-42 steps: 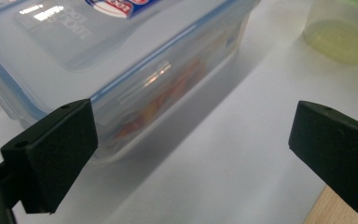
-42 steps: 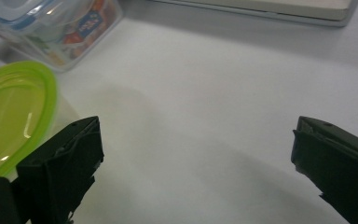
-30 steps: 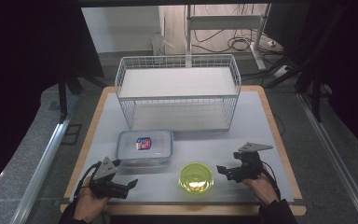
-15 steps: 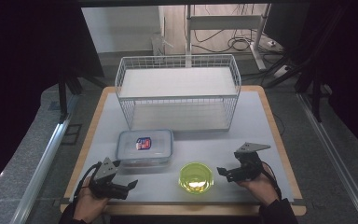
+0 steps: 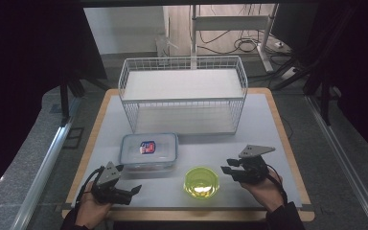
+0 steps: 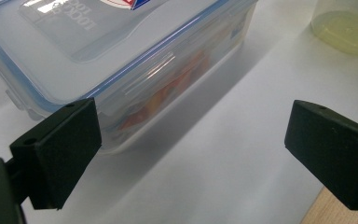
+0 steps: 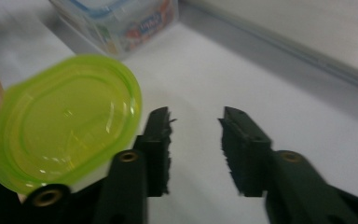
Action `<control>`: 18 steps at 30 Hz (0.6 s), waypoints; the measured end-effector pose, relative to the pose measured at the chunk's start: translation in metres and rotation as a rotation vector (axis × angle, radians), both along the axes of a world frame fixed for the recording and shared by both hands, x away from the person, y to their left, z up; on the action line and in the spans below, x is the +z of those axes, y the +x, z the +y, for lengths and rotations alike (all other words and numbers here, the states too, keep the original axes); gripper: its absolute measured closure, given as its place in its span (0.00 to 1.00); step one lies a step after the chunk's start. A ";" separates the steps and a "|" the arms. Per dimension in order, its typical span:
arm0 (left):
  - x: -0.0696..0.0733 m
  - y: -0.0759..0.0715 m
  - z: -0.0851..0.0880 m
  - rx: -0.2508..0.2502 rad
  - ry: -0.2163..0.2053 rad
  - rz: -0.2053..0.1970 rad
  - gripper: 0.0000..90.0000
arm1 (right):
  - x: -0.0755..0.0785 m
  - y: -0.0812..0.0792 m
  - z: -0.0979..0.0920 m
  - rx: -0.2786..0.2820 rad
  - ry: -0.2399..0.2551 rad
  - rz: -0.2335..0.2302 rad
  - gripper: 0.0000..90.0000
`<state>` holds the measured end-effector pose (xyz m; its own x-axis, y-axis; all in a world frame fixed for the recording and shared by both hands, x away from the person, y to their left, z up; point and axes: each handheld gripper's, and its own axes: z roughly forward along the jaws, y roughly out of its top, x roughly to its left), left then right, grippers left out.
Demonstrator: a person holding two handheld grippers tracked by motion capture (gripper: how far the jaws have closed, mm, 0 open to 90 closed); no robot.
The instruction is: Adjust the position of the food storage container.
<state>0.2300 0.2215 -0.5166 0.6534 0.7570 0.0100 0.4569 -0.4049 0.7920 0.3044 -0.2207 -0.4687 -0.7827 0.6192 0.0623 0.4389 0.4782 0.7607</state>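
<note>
A clear lidded container [image 5: 148, 151] with a blue rim and a red-and-blue sticker lies at the near left of the white mat. A lime-green plastic bowl [image 5: 201, 182] sits to its right, near the front edge. My left gripper [image 5: 133, 190] rests low, just in front of the container. In the left gripper view its jaws stand wide open [image 6: 193, 135] over bare mat, with the container [image 6: 121, 60] just past the left jaw. My right gripper [image 5: 227, 168] hovers right of the bowl. Its jaws [image 7: 196, 126] have just been closing and a gap remains with nothing between them. The bowl [image 7: 60, 121] lies beside its left jaw.
A white wire basket [image 5: 182, 76] with a white shelf board stands across the back of the table. The wooden table edge [image 5: 287, 143] frames the mat. Black stands and cables lie beyond the table.
The right gripper's jaws have narrowed from wide open, and that gripper has lifted slightly beside the bowl. The left gripper, container and bowl have stayed put.
</note>
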 end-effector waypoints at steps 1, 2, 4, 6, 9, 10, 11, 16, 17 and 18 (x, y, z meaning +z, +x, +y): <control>0.000 0.000 0.000 0.000 0.000 0.000 0.04 | 0.000 0.000 0.000 0.000 0.000 0.000 0.73; 0.000 0.000 0.000 0.000 0.000 0.000 0.04 | 0.002 -0.001 0.001 0.005 0.004 -0.002 0.80; 0.000 0.000 0.000 0.001 0.002 0.000 0.04 | 0.010 -0.006 0.008 0.058 0.021 -0.013 0.94; 0.000 0.000 0.000 0.001 0.003 0.000 0.04 | 0.011 -0.007 0.011 0.072 0.023 -0.010 0.97; 0.000 0.000 0.000 0.002 0.001 0.001 0.04 | 0.012 -0.013 0.023 0.127 0.028 0.003 1.00; 0.000 0.000 0.000 0.003 0.003 0.000 0.04 | 0.012 -0.015 0.028 0.144 0.029 0.008 1.00; 0.000 0.000 0.000 0.004 0.004 -0.001 0.04 | 0.012 -0.018 0.035 0.164 0.033 0.016 1.00; 0.001 0.000 0.001 0.003 -0.005 -0.010 0.04 | 0.007 -0.026 0.066 0.247 0.022 0.027 1.00; 0.001 0.000 0.001 0.001 -0.006 -0.010 0.04 | 0.007 -0.026 0.066 0.247 0.022 0.027 1.00; 0.001 0.000 0.001 0.000 -0.003 -0.012 0.04 | 0.005 -0.028 0.076 0.271 0.017 0.026 1.00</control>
